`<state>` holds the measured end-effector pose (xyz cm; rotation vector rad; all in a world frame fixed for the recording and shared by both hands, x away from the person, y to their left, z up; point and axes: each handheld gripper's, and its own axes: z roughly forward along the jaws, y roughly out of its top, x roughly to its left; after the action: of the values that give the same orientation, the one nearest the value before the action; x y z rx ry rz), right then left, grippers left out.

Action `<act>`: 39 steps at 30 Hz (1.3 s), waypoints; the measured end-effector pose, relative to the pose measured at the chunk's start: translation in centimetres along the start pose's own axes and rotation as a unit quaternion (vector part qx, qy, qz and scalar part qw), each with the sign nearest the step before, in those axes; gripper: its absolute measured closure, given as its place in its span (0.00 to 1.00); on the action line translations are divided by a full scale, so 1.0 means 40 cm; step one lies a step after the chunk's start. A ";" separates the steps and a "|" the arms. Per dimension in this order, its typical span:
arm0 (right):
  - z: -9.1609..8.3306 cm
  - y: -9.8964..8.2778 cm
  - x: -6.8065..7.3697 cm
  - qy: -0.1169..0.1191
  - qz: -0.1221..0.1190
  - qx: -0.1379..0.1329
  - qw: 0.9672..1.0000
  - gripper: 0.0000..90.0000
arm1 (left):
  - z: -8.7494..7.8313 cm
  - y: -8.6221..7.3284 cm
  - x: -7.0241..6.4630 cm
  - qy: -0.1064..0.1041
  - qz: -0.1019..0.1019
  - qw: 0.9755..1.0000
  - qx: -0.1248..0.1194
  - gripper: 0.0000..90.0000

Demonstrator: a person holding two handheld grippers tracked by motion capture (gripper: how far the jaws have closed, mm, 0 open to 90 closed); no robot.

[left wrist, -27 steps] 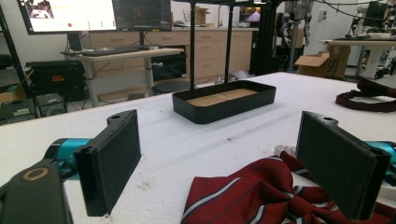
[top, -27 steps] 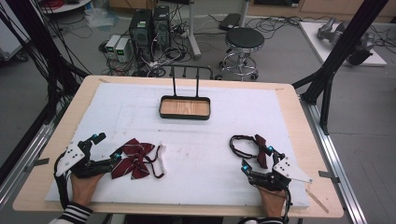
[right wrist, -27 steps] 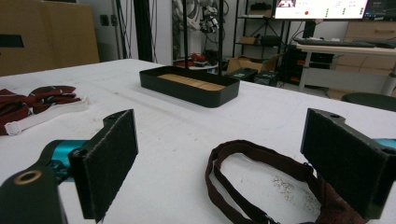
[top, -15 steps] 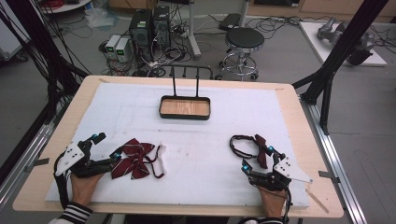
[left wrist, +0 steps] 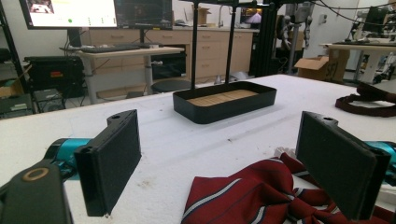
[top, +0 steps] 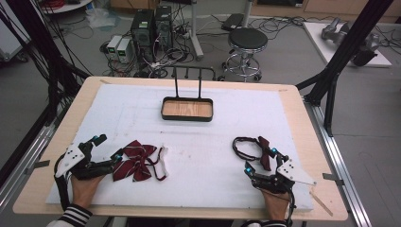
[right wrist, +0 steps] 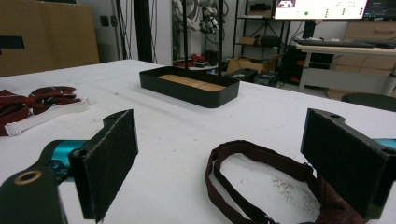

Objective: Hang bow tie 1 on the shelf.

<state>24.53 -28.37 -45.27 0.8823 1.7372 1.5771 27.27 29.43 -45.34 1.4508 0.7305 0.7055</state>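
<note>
A: Left tool [top: 108, 149] status?
B: Released, jaws wide, near the surface's front-left corner. Striped red bow tie [top: 135, 160] lies w/ one end between the jaws, pads not pressing it.
A: Right tool [top: 262, 158]?
B: Also released, near the front-right corner. Dark bow tie [top: 264, 151] w/ its looped strap [right wrist: 243, 177] lies flat between the jaws, not gripped.
A: Anything else?
B: Black tray [top: 187, 109] w/ wooden floor, towards the back edge, mid-surface, well apart from both ties.
</note>
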 end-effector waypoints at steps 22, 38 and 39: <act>-0.002 -0.001 -0.002 0.000 0.005 -0.005 1.000 0.11 | 0.037 0.163 -0.014 -0.087 0.101 0.982 0.137 0.16; -0.005 -0.002 -0.002 0.001 0.008 -0.011 1.000 0.11 | 0.132 0.195 -0.044 -0.188 0.141 0.934 0.268 0.16; -0.005 -0.002 -0.002 0.001 0.007 -0.011 1.000 0.11 | 0.138 0.194 -0.048 -0.194 0.142 0.931 0.275 0.16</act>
<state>24.41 -28.55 -45.33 0.8846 1.7143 1.6043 30.62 24.60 -37.61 2.1666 0.4221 0.4152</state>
